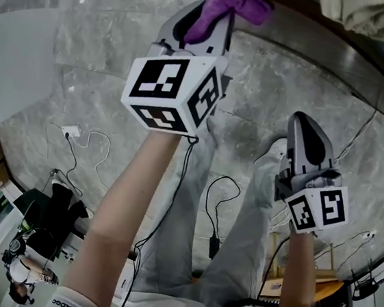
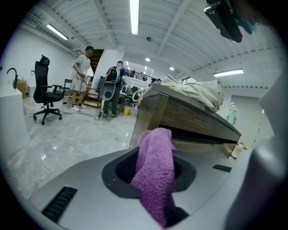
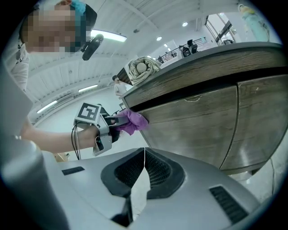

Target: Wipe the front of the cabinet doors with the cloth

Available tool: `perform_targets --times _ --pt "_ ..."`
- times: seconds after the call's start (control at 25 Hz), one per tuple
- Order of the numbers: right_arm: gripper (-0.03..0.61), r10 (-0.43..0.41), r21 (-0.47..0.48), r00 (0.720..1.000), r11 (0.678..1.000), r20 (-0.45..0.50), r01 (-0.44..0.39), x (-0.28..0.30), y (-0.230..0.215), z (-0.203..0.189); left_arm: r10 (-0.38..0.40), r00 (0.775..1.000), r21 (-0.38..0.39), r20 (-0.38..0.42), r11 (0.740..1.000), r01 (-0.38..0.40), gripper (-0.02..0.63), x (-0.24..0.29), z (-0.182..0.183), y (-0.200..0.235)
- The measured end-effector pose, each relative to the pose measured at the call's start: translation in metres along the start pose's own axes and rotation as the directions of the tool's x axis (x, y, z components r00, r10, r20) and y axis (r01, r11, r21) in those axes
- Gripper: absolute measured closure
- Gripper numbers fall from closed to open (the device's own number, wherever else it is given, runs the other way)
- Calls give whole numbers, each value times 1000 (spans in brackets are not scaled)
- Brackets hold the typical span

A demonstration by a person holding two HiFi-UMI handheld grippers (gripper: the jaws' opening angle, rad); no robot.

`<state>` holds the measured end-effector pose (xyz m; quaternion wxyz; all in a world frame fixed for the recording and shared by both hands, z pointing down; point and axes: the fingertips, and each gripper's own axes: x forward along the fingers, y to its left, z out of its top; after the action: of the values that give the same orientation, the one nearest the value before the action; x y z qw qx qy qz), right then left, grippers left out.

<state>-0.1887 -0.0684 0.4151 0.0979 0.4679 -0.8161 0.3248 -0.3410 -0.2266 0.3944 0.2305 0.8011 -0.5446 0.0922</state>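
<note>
My left gripper is shut on a purple cloth, which sticks out past its jaws. In the left gripper view the cloth fills the gap between the jaws, with the wooden cabinet just ahead. From the right gripper view the cloth presses against the left edge of the cabinet door, just under the countertop. My right gripper hangs lower to the right, shut with nothing in it, its jaws closed together and pointing at the cabinet doors.
A bundle of pale fabric lies on the countertop. Cables trail over the marble floor. An office chair and two people stand far behind.
</note>
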Motion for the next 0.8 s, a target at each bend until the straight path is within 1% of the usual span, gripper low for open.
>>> perform_targets --times 0.16,0.28,0.44,0.52,0.68,0.8 --pt "552 -6 33 999 999 32 5 -5 -7 6 -6 999 6 -39 1000 6 521 -13 -18 -7" --pt "552 -3 49 1000 999 25 2 -18 -20 3 -16 997 7 -75 1000 16 522 -17 -38 -31" --pt "552 -5 21 1000 1000 -11 6 -51 -51 -6 -60 994 -15 -96 998 58 521 -5 -68 -92" --pt "552 -20 27 999 999 -34 21 -70 -75 -16 -89 990 -32 -113 996 86 521 7 -86 -126" --pt "552 -65 50 997 996 -46 67 -109 -119 -31 -178 972 -20 -154 984 177 520 39 -115 -207" --pt "552 -98 79 995 992 -35 100 -130 -142 -37 -233 957 -2 -175 972 236 520 58 -125 -253"
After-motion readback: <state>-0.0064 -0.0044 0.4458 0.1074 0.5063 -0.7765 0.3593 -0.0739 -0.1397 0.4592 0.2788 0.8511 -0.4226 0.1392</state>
